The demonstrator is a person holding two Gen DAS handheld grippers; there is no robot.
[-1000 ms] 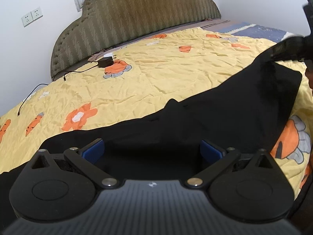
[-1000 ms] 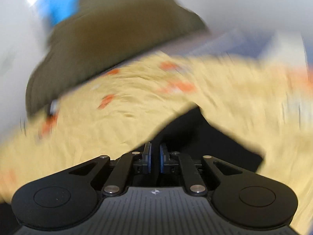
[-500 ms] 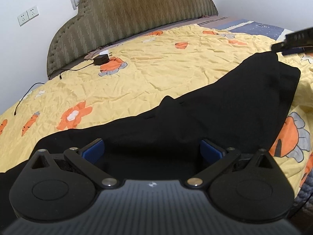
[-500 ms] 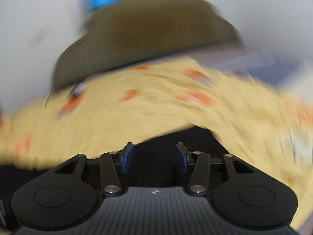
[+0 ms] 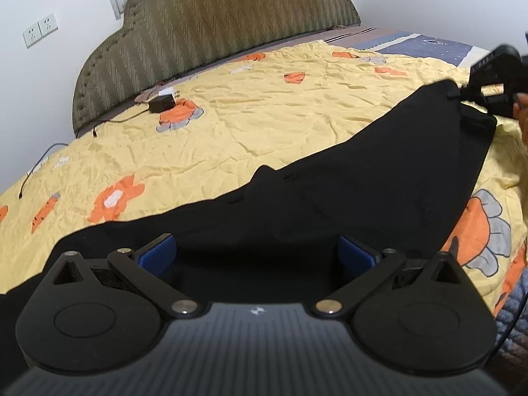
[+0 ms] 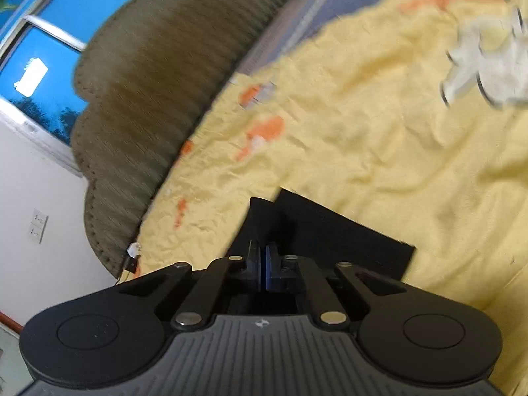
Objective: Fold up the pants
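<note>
Black pants (image 5: pixel 346 191) lie spread across the yellow flowered bedspread (image 5: pixel 264 122), running from lower left to upper right. My left gripper (image 5: pixel 255 254) is wide open, low over the near part of the pants, its blue pads apart and empty. My right gripper (image 6: pixel 263 264) is shut on the far end of the pants (image 6: pixel 330 231), a black edge pinched between its pads. It also shows in the left wrist view (image 5: pixel 495 79) at the far right corner of the pants.
A padded olive headboard (image 5: pixel 214 33) stands at the back. A black charger with a cable (image 5: pixel 161 104) lies on the bedspread near it. A wall socket (image 5: pixel 39 29) is at the left. A blue quilt (image 5: pixel 429 44) lies at the far right.
My right gripper opened and then shut again on the pants' far corner, and its view has tilted. The lifted corner has come down to the bed. My left gripper stayed open and nearly still.
</note>
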